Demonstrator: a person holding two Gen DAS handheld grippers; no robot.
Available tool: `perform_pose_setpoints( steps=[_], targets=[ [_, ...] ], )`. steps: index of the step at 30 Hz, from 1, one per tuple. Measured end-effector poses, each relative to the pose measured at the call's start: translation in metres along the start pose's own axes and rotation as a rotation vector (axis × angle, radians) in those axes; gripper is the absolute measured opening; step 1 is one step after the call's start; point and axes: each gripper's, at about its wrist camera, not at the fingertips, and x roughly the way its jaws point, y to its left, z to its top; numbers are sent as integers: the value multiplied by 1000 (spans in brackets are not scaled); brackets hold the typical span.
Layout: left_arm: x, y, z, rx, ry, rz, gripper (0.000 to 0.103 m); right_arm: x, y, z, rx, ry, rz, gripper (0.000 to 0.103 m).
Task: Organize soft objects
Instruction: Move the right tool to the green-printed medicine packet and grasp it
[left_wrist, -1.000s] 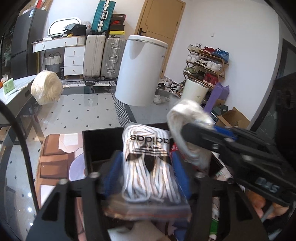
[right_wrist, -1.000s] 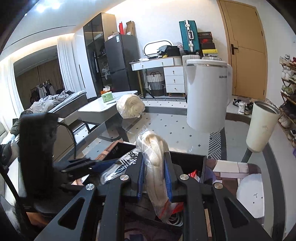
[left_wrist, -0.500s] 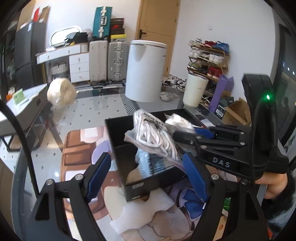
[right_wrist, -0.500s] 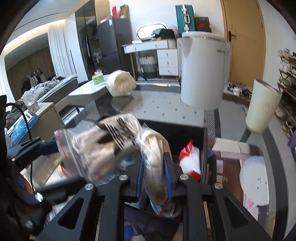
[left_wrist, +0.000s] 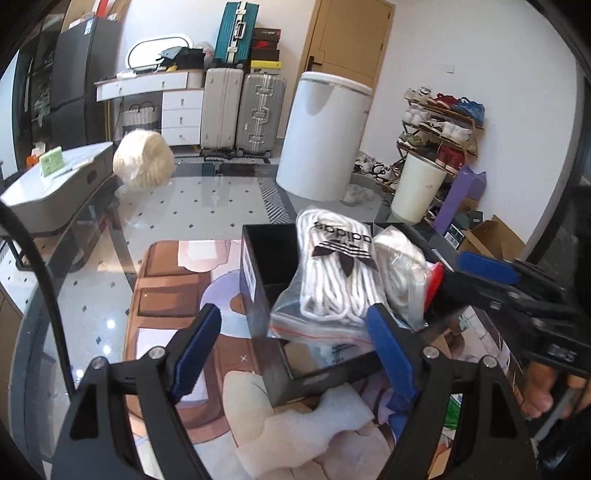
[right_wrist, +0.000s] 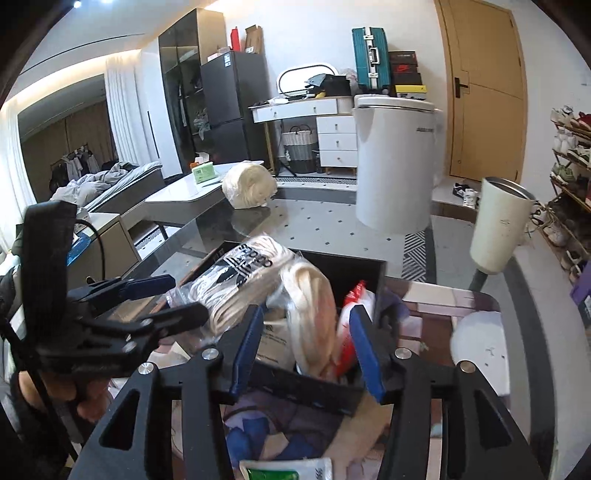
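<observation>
soft packs, bagged: sitting in black box (left_wrist: 258, 266) on patterned mat (left_wrist: 166, 295). left gripper (left_wrist: 295, 350), jaws opening wide, nothing pressed between. right gripper (right_wrist: 306, 350), jaws opening, cream bundle between, pads off it. white adidas lace bag (left_wrist: 332, 280) leaning on box rim. cream cord bag (right_wrist: 314, 306) just beside it, upright.

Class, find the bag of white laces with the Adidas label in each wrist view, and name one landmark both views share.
Left wrist: bag of white laces sits centre, upright in the black box.
Right wrist: bag of white laces lies left of centre, leaning in the box.
Shared landmark: white cylindrical bin.
</observation>
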Motion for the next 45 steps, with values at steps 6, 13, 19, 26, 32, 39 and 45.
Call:
perform_pose_setpoints(
  steps=[6,13,19,26,32,39,45],
  targets=[
    [5,3,-1,-28,0,22,87,-22,-9,-12,21,-4,-35,66],
    [-19,6,-10,-8,-16,15,90,-41,-16,-35,64,18,-42,87],
    [-42,5,-28,33,-14,36,103,-39,-12,-58,64,83,-45,93],
    [-55,-5,-49,112,12,37,103,-39,-3,-77,48,111,-54,100],
    [-52,-9,-55,127,47,39,103,-39,1,-90,57,142,-59,101],
    [-47,-3,-58,95,77,49,103,-39,2,-105,47,190,-62,101],
    [-41,4,-62,64,94,61,103,-31,2,-115,56,259,-38,101]
  ],
)
